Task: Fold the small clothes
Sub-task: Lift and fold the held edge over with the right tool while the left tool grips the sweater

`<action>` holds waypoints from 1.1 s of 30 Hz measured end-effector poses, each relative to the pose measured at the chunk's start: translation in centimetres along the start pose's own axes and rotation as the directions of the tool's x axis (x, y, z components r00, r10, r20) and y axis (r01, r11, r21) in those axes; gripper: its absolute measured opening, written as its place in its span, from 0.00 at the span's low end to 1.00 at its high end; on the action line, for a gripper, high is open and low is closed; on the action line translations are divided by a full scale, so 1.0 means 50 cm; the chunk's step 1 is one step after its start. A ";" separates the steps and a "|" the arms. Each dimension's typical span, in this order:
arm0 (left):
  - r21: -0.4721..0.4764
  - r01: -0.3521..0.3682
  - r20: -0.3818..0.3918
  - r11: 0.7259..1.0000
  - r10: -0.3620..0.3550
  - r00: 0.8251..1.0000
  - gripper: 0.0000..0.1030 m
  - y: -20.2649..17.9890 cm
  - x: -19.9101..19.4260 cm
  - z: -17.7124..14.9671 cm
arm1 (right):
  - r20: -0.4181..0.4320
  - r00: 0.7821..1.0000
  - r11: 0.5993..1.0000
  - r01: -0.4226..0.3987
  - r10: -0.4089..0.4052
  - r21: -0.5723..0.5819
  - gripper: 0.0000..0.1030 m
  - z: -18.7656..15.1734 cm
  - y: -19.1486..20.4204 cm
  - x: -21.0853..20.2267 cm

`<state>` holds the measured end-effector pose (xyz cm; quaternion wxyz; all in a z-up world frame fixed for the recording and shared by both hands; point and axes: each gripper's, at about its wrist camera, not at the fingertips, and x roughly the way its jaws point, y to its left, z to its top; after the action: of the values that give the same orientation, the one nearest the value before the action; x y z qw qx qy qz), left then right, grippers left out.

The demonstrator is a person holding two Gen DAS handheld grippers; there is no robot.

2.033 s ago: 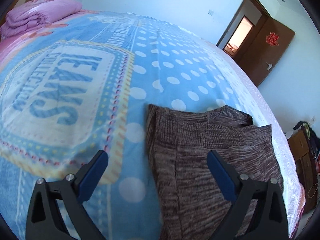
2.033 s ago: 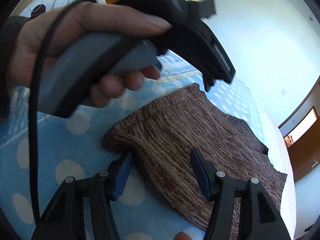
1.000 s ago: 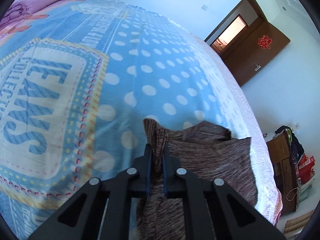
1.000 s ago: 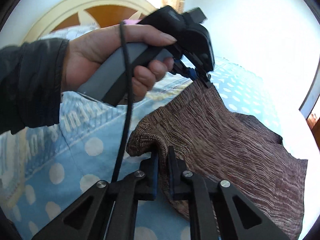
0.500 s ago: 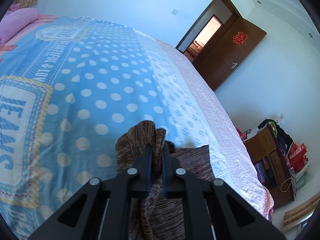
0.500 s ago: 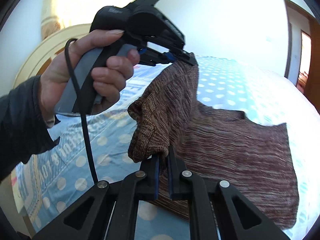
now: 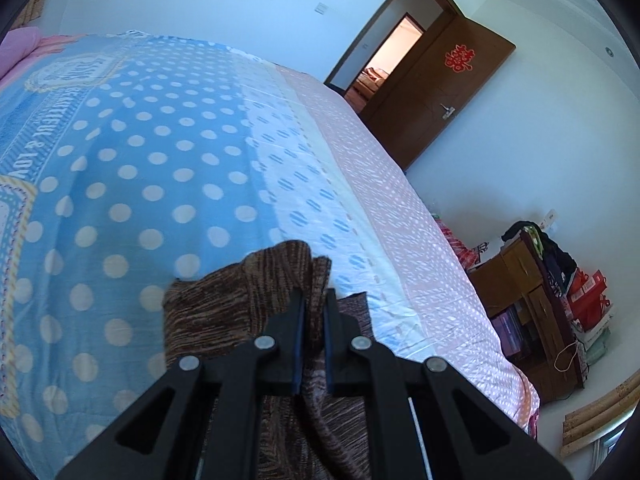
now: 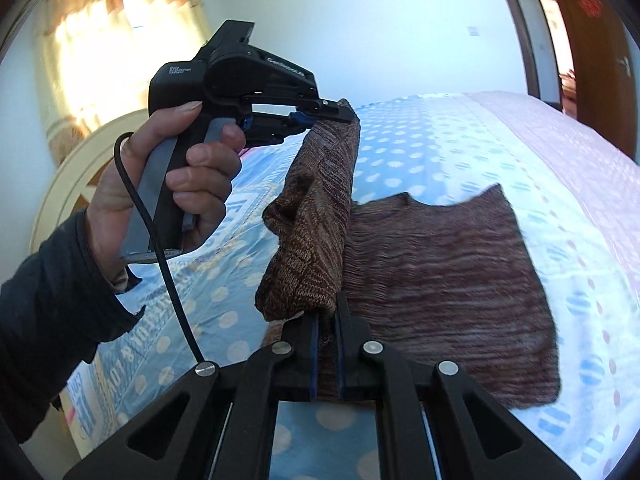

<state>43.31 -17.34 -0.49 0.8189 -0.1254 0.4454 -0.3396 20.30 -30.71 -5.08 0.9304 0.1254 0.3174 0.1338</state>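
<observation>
The bed [image 8: 460, 152], under its blue polka-dot cover, carries the brown knit garment [image 8: 448, 292]; a second ago one side edge had barely left the cover — now that edge hangs raised above the bed, the far half lying flat toward the door side; the left gripper [image 7: 313, 320] pinches the edge's far end, the right gripper [image 8: 327, 344] its near end, jaws narrow on cloth; the fold-over looks begun — not yet laid.

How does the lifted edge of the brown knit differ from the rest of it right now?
The lifted edge hangs in the air, bunched, between the left gripper and right gripper, both shut on it. The rest of the brown knit lies flat on the bedspread. Same streaked brown fabric.
</observation>
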 end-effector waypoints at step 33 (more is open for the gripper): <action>0.152 -0.039 -0.188 0.988 0.068 0.980 0.10 -0.153 0.314 -0.094 | -0.108 0.993 0.916 0.090 -0.051 0.390 0.04 -0.104 -0.246 -0.055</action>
<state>41.93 -33.04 -9.42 0.7878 -0.0191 0.4995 -0.3598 17.03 -42.30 -11.43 0.8739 0.2922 0.3865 0.0394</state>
